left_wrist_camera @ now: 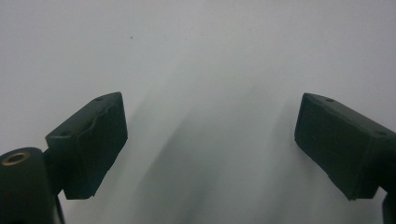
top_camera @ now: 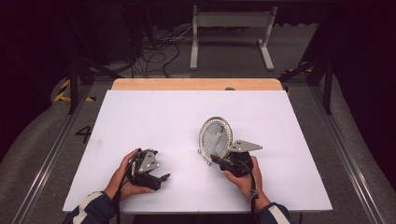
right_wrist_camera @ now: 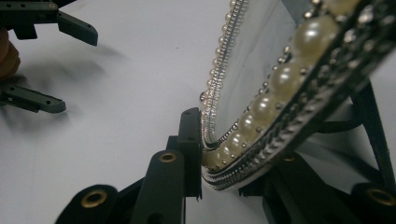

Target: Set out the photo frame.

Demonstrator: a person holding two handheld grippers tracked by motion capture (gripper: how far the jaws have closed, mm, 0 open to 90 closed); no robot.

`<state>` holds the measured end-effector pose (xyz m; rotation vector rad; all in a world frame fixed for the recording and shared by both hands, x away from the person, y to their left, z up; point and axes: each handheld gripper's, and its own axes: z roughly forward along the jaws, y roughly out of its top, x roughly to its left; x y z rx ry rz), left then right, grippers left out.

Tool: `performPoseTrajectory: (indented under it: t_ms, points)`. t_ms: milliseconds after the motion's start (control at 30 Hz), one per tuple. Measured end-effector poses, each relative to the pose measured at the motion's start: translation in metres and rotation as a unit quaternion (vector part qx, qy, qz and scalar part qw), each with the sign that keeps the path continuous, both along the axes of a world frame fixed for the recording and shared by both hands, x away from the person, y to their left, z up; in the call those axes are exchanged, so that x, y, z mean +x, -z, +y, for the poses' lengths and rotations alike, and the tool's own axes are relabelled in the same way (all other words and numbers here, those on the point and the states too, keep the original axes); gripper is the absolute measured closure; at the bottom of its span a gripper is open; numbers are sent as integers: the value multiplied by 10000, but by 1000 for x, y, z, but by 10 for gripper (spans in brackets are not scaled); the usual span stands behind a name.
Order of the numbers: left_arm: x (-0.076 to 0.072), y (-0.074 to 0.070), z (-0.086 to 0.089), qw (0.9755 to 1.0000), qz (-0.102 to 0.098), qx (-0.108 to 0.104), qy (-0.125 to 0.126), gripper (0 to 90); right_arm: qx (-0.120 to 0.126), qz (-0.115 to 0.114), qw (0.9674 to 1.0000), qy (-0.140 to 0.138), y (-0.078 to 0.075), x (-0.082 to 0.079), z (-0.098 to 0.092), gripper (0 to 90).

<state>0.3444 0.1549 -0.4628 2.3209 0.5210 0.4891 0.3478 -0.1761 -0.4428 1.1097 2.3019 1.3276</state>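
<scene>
Clearly, the right gripper (top_camera: 219, 161) is clamped on one oval mirror (top_camera: 215, 136), its two black jaws pressed against the front and back of the lower rim. In the right gripper view the near jaw lies flat against the beaded edge of the frame, while the other jaw sits behind the frame's underside. A single row of pearls (right_wrist_camera: 275, 86) runs around the frame, bordered by finer silver beading. The mirror stands nearly upright, tilted slightly, at about eleven o'clock from the right hand (top_camera: 243, 179), roughly at the centre of the white table (top_camera: 154, 116). A grey three-cornered plate (top_camera: 245, 146) tops this gripper, pointing toward three o'clock.

At about nine o'clock from the mirror, well apart from it, the left gripper (top_camera: 161, 179) rests low over the table in the left hand (top_camera: 123, 179). Its two jaws stand wide apart with nothing between them; the left gripper view shows bare white surface beyond the pads (left_wrist_camera: 93, 144). A second grey plate (top_camera: 148, 162) sits on top of it.

Two striped sleeves (top_camera: 91, 207) enter from six o'clock. Beyond the table at twelve o'clock stands one white frame (top_camera: 231, 35), with a tangle of cables (top_camera: 154, 53) at about eleven o'clock.
</scene>
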Motion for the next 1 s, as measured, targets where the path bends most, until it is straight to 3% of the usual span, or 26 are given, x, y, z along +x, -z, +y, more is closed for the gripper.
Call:
performPoseTrajectory:
  t_ms: [200,500,700,833,867,1000]
  points:
    - [3,0,-2,10000,17,-25,17,102,24,67,10000,4,-2,-2,-4,753]
    - [10,-1,-11,9999,19,-65,117,110,7,-5,10000,71,-3,-7,-9,738]
    - [25,-7,-22,9989,31,-399,230,118,-20,-200,9996,177,-7,-16,-13,694]
    - [35,-10,-30,9976,201,-588,314,125,-94,-343,9991,245,-10,-24,-16,678]
    - [42,-11,-35,9962,313,-708,408,133,-123,-384,9989,255,-11,-27,-17,675]
    - [51,-13,-41,9942,436,-843,505,131,-186,-522,9980,308,-16,-36,-21,674]
